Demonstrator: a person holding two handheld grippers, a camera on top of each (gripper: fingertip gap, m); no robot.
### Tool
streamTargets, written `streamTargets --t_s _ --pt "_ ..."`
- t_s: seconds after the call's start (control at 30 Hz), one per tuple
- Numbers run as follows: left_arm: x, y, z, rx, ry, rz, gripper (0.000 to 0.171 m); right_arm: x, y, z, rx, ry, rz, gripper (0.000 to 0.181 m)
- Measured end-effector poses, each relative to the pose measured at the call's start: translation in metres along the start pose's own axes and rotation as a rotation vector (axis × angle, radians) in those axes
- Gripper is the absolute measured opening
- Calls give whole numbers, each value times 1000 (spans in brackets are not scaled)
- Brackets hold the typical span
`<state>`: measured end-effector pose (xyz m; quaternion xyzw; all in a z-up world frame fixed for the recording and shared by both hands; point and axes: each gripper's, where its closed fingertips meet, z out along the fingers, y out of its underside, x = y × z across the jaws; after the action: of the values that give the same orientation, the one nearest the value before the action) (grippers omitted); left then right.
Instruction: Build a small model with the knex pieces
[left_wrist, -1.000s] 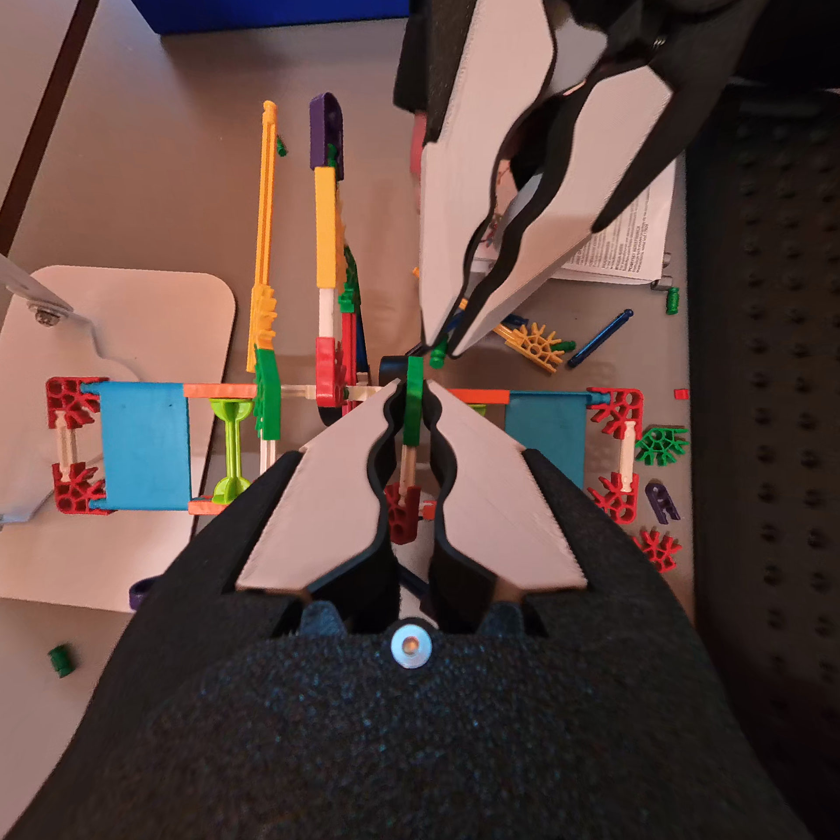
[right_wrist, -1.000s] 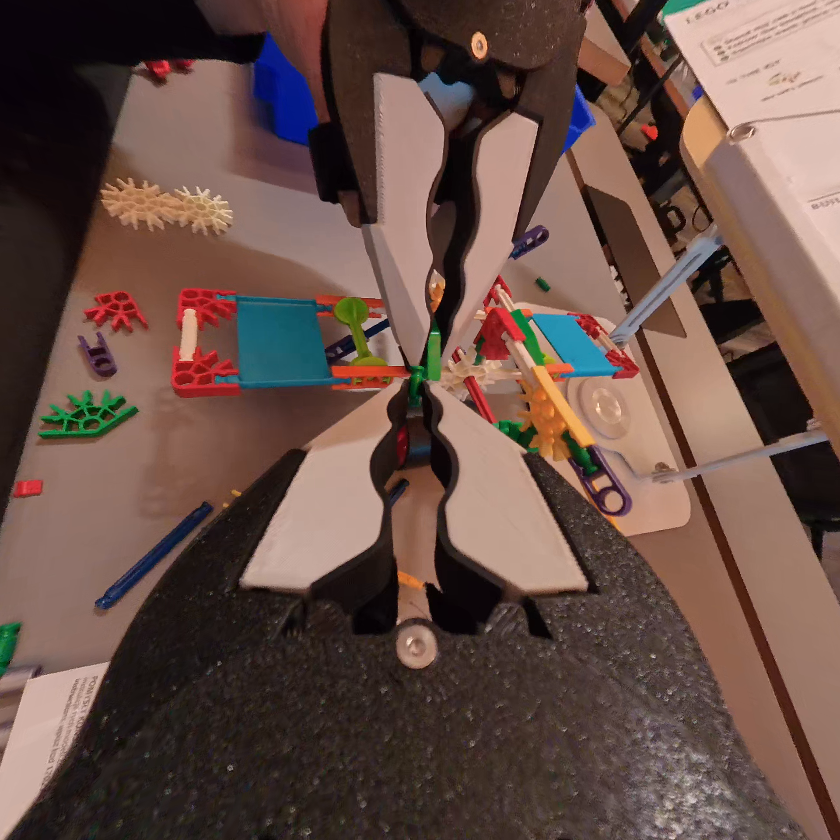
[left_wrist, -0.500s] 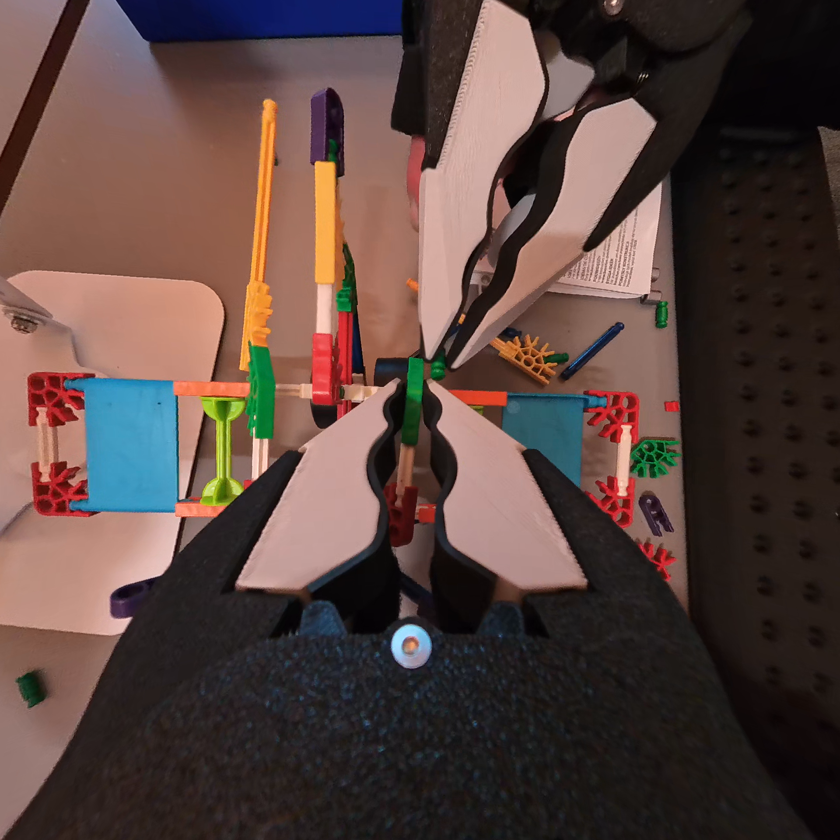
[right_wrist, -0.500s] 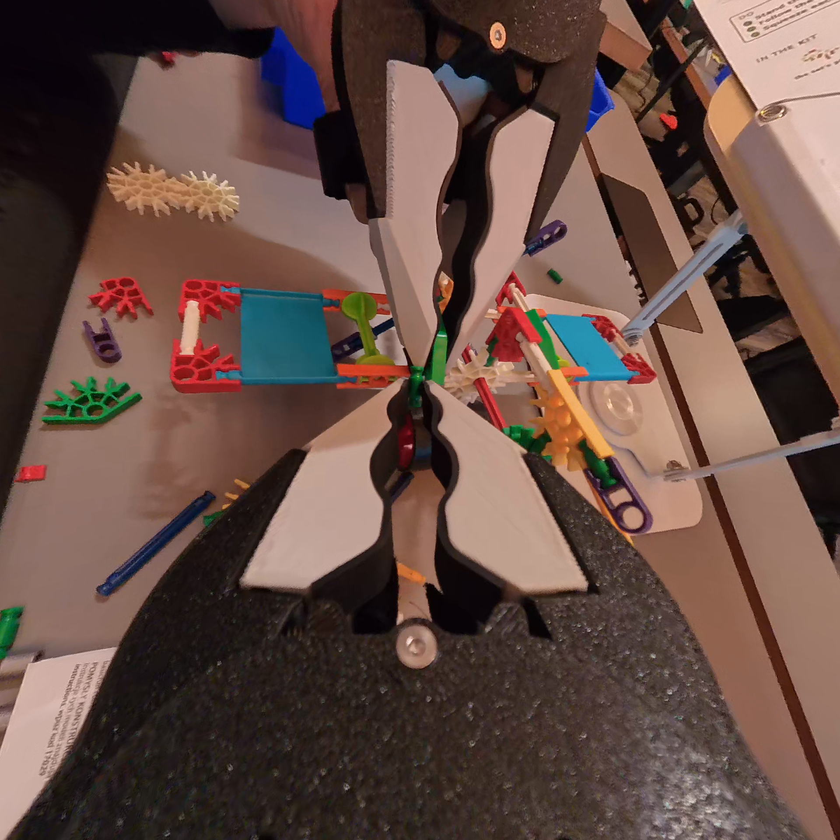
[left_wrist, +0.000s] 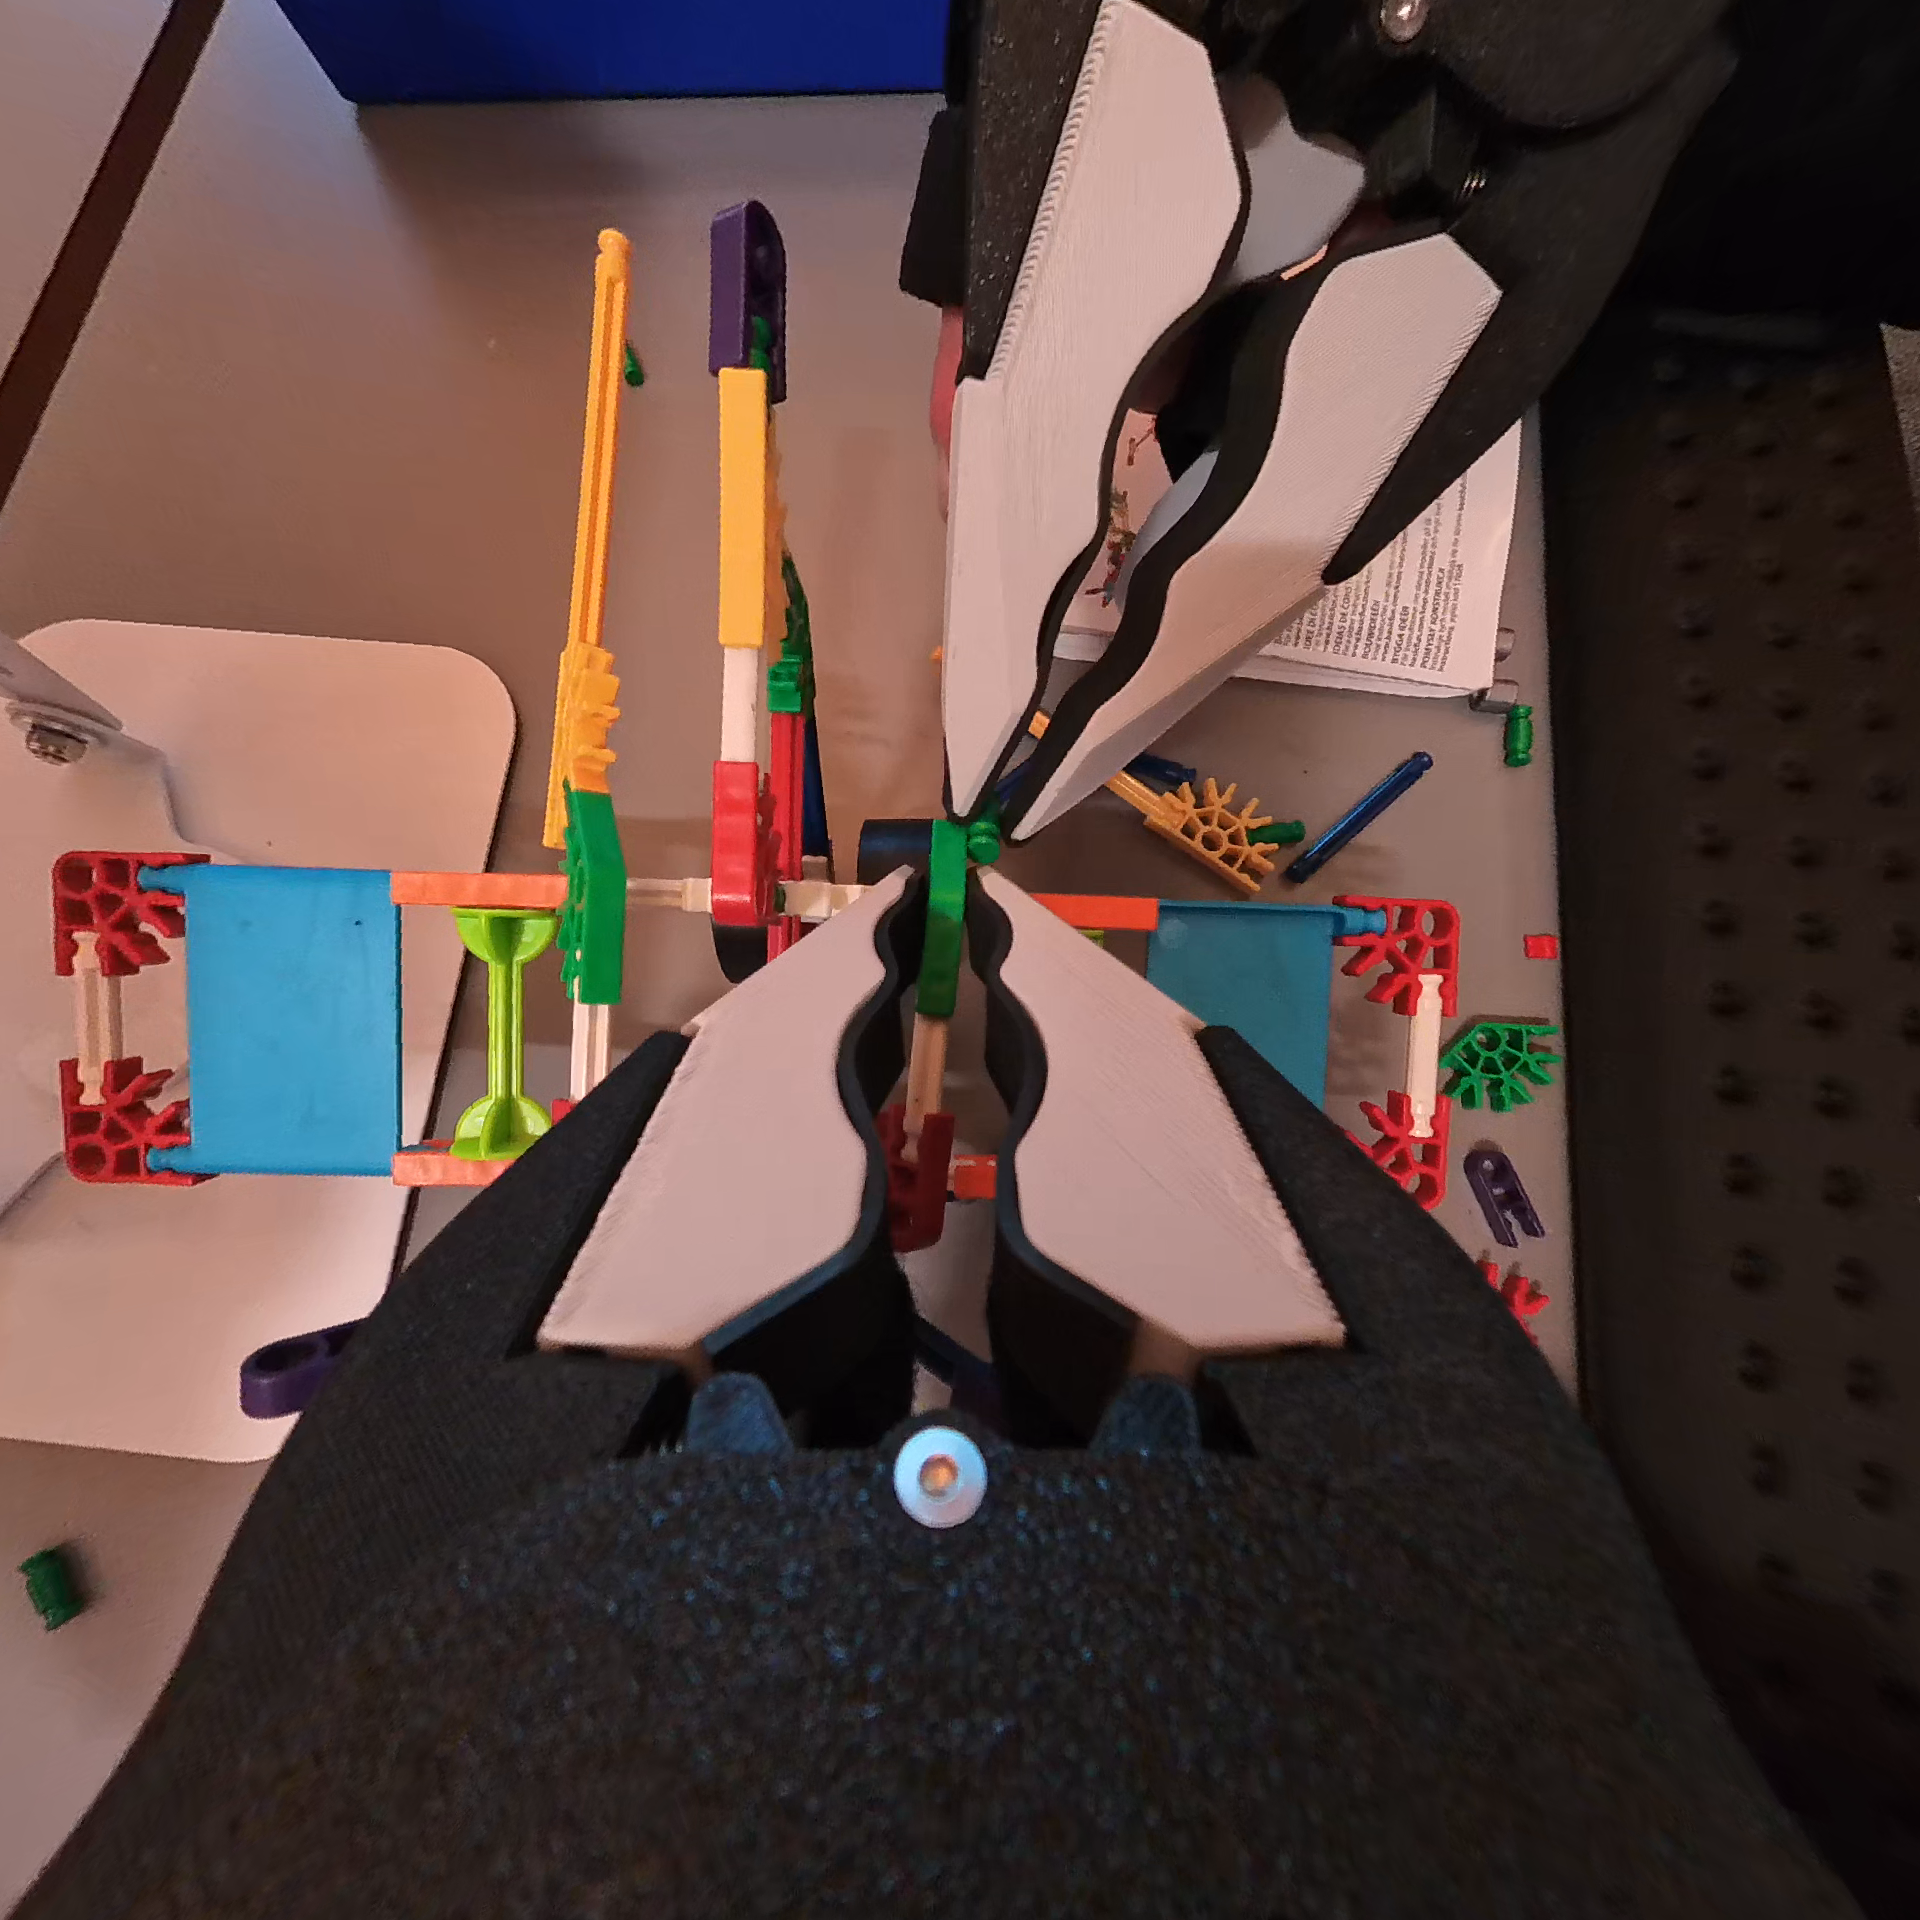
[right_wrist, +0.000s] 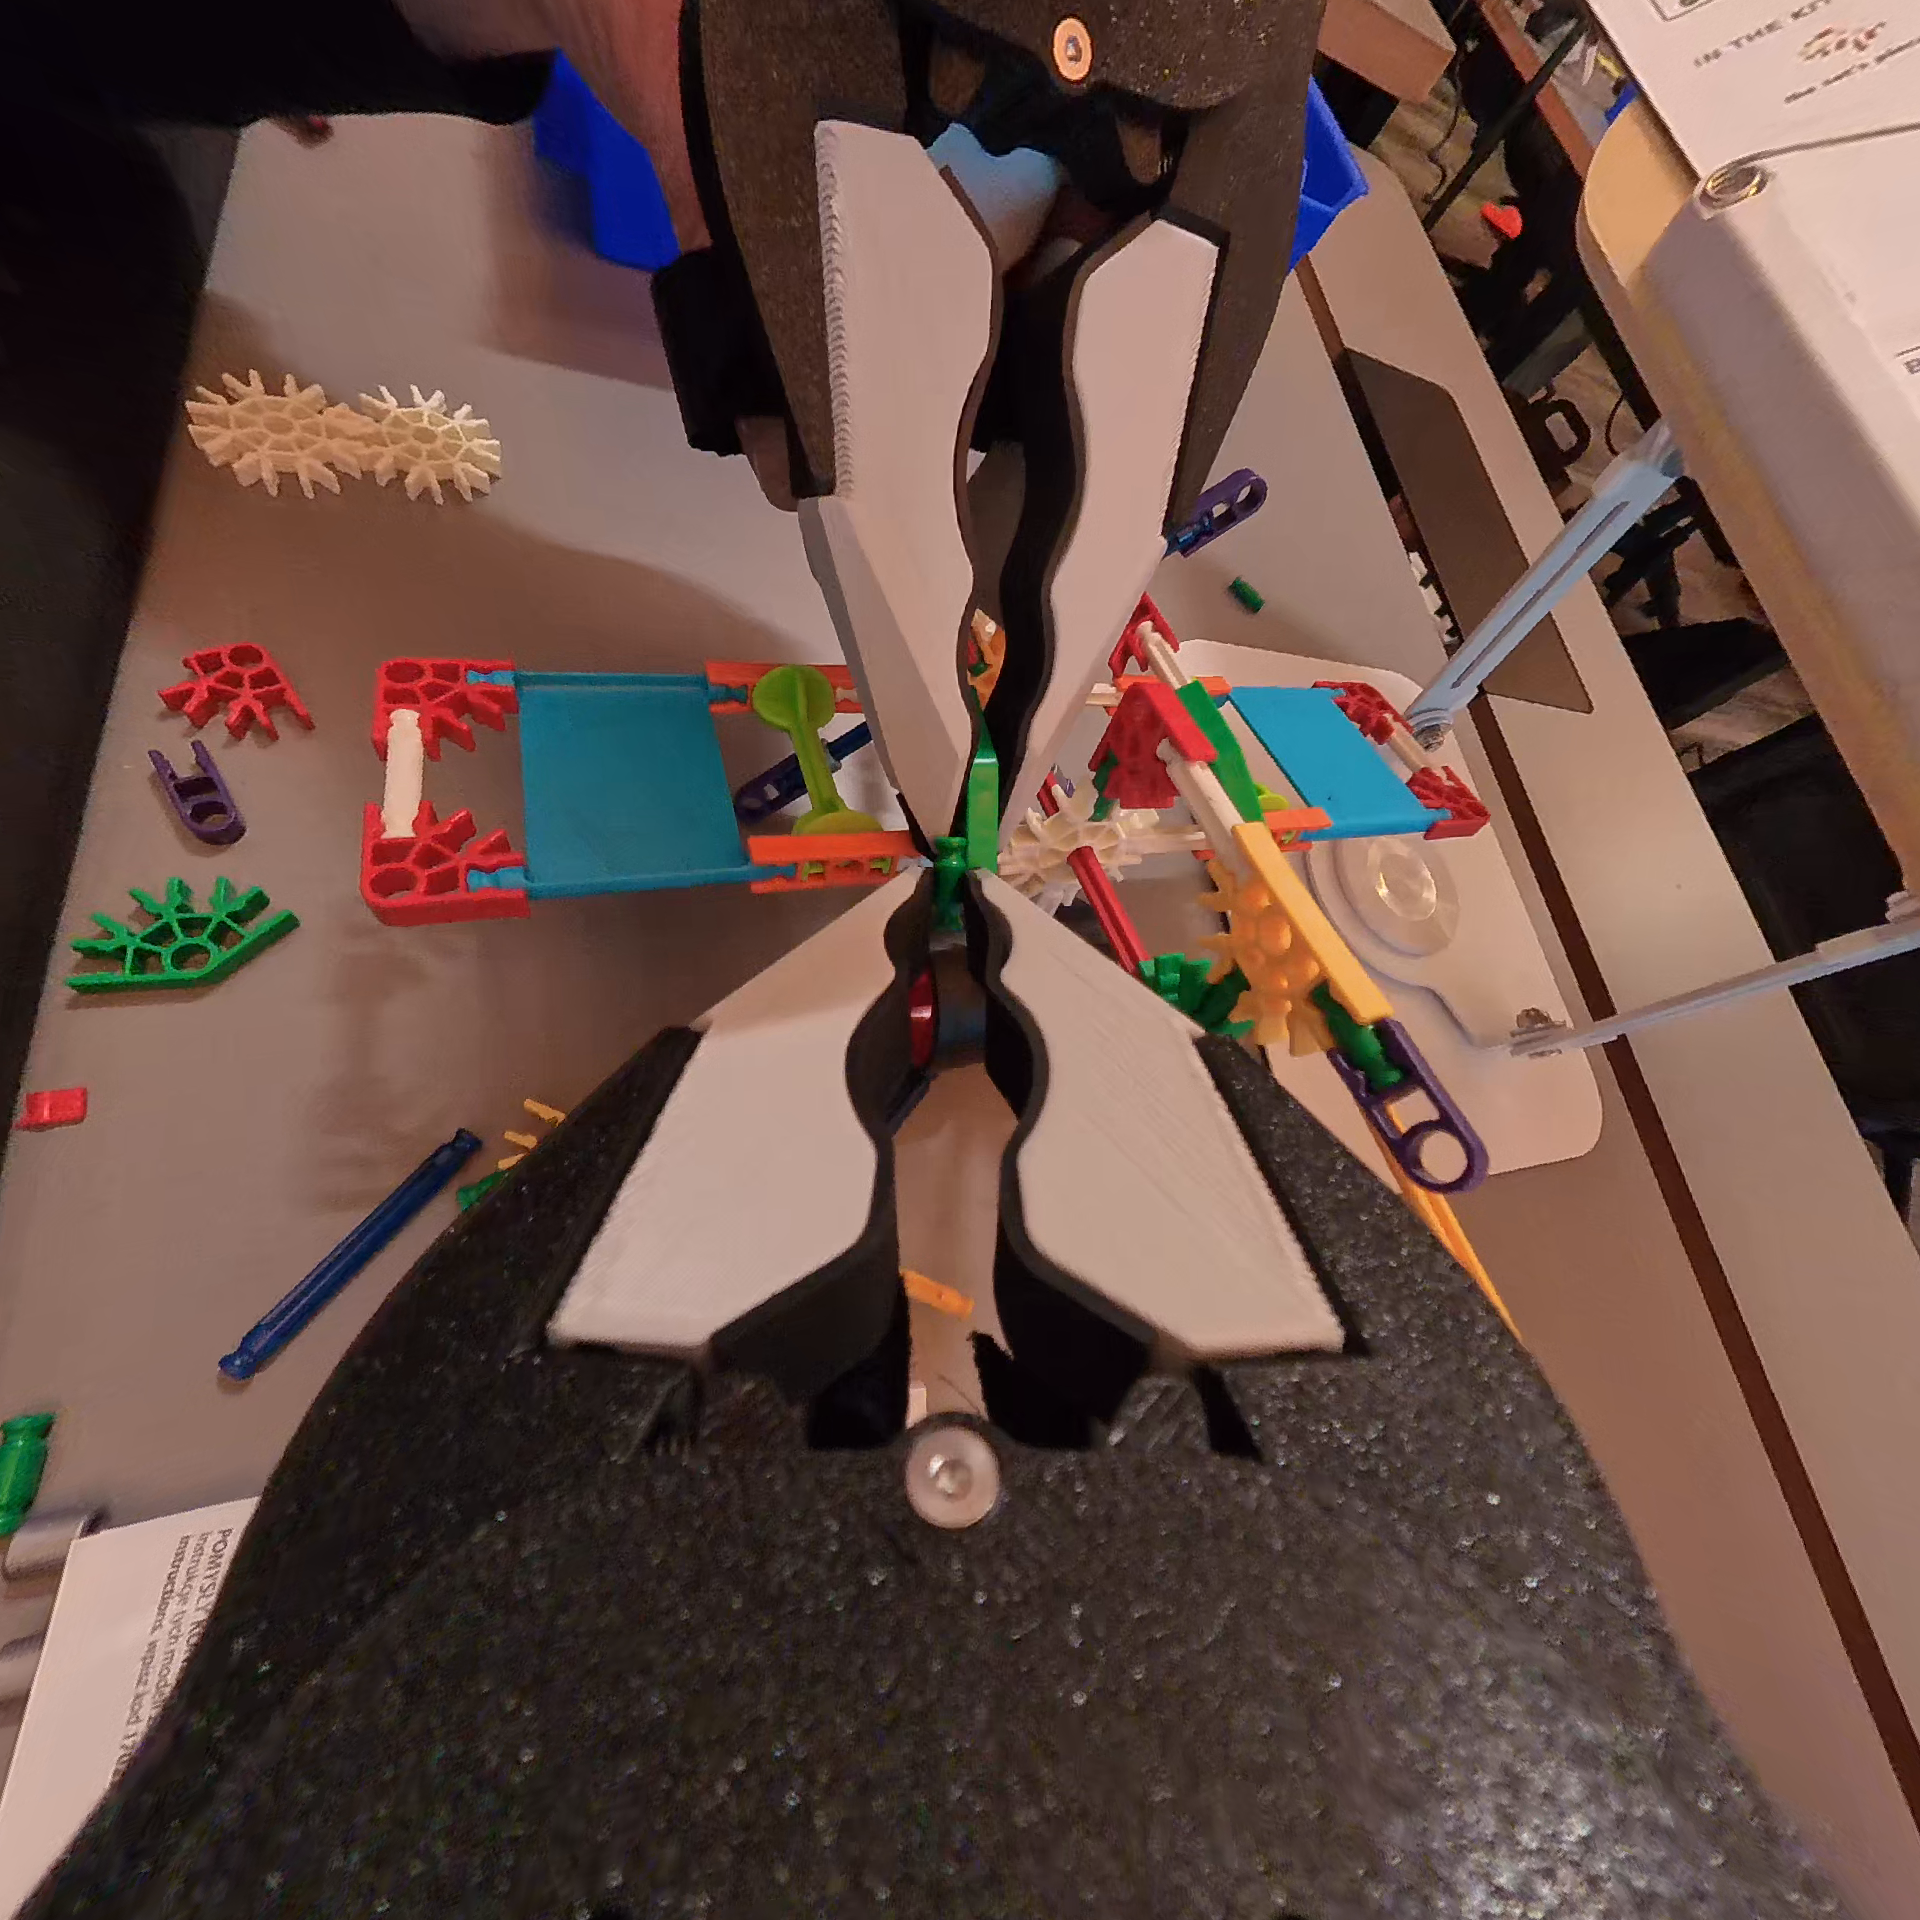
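A colourful rod-and-connector toy model with blue panels and red corner connectors lies on the grey table. My left gripper is shut on a green connector at the model's middle. The connector sits on a white rod leading to a red connector. My right gripper is shut on a short green rod that touches the top of that green connector. In the left wrist view the right gripper comes in from the upper right. In the right wrist view the left gripper comes in from above. The two sets of tips nearly touch.
A white base plate lies under the model's left end. A blue bin stands at the back and a paper leaflet lies at the right. Loose pieces include a blue rod, a green connector and white connectors. A black mat borders the table. My left and right fingertips are right by each other.
Both grippers keep their grips. The model and both grippers have shifted only slightly, and the right gripper has tilted a little.
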<state>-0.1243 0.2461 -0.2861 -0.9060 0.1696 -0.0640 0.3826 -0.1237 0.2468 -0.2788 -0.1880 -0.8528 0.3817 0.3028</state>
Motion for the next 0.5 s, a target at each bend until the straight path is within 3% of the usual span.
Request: streamTargets --t_s 0.3,0.5 --pt "2 -1 4 -14 -15 19 15 1 1 1 -23 35 -10 5" --pt "-1 -2 6 -17 -47 6 13 5 3 1 -59 123 -110 5"
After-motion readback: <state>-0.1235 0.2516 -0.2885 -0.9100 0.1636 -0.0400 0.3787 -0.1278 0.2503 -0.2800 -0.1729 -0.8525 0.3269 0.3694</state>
